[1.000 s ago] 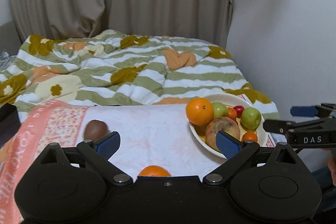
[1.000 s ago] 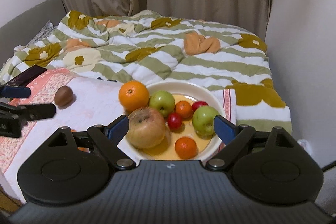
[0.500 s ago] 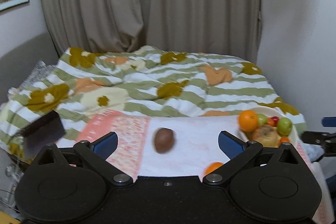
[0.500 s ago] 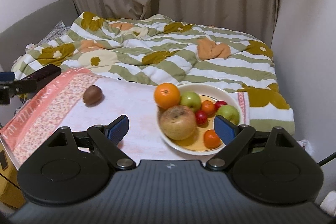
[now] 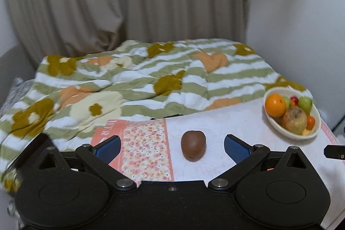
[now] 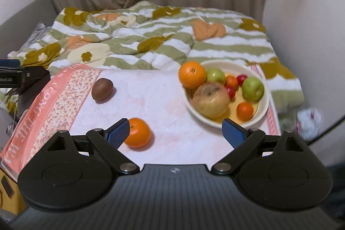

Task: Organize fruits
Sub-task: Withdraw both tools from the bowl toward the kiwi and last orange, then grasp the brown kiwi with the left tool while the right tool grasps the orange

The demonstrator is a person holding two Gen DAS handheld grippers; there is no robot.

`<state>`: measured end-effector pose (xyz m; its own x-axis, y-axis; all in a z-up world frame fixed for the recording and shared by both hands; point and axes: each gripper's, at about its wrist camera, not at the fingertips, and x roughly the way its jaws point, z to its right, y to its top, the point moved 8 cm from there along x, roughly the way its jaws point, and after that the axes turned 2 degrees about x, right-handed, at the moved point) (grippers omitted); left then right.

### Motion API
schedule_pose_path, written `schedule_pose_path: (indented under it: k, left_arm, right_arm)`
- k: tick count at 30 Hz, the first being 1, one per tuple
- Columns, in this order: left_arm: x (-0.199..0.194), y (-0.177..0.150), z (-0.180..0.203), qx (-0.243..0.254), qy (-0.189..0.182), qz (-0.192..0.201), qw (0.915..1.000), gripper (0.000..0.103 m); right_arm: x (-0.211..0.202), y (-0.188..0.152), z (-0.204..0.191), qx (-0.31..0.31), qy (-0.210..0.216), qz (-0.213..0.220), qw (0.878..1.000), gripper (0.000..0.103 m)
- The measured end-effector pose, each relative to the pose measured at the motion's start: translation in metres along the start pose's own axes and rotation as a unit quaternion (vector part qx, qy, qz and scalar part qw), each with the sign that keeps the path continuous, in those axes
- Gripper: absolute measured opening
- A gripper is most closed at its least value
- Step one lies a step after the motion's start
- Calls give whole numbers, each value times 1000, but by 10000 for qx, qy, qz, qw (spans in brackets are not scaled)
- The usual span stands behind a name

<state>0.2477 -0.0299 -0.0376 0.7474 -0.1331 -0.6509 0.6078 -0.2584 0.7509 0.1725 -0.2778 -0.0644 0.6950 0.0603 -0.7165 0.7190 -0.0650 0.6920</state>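
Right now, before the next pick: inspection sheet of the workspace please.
Surface: white cloth with a pink floral border over a table beside the bed.
Job's things: kiwi and loose orange lie on the cloth, apart from each other; bowl already holds a big orange, apples and small red and orange fruits.
Clutter: white crumpled bag on the floor, right of the table.
Grippers: left gripper open, kiwi ahead between its fingers, untouched; right gripper open, the loose orange beside its left finger.
Cables: dark cable at the right edge.
Surroundings: bed with flowered striped quilt, beige curtains, framed picture on the left wall.
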Motion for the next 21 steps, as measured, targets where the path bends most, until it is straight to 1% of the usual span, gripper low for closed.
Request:
schedule_pose_path:
  k: [3,6,10,12,15,16,17,19,21]
  left_arm:
    - [24,-2,-3,224,-313,-121,9992,103]
    - [54,-6,-4,362,-669,-326,9966,103]
    - [92,-11,-5,342,-1056,-624,9919,103]
    - [109,-14,-3,344,-1141,-744,9901,103]
    - [131,-19,0,268,-1289,-918,9870,98]
    - [139,-21,2,229,-1364,-970,9856,94]
    - [145,-22,3,204,-1415,-1016,9845,93]
    - [156,-24,7,160,-1465,-1065,9833,91]
    - [165,-26,11,129,-1529,-1123,9817,83]
  right_arm:
    - [13,-8,-17,241,-190,-137,9994,103]
    - [28,-16,-32,485,-332,-274,9979,103]
    - [52,-26,-43,817,-522,-469,9942,103]
    - [64,-29,-47,916,-608,-543,9925,103]
    - [82,-34,-53,971,-723,-649,9905,103]
    - [88,-35,-55,994,-744,-692,9898,103]
    - [93,-36,-56,1036,-743,-739,9891,103]
    - [103,-38,-59,1078,-729,-818,9881,103]
    - [111,-39,-61,1061,-769,-862,9876,103]
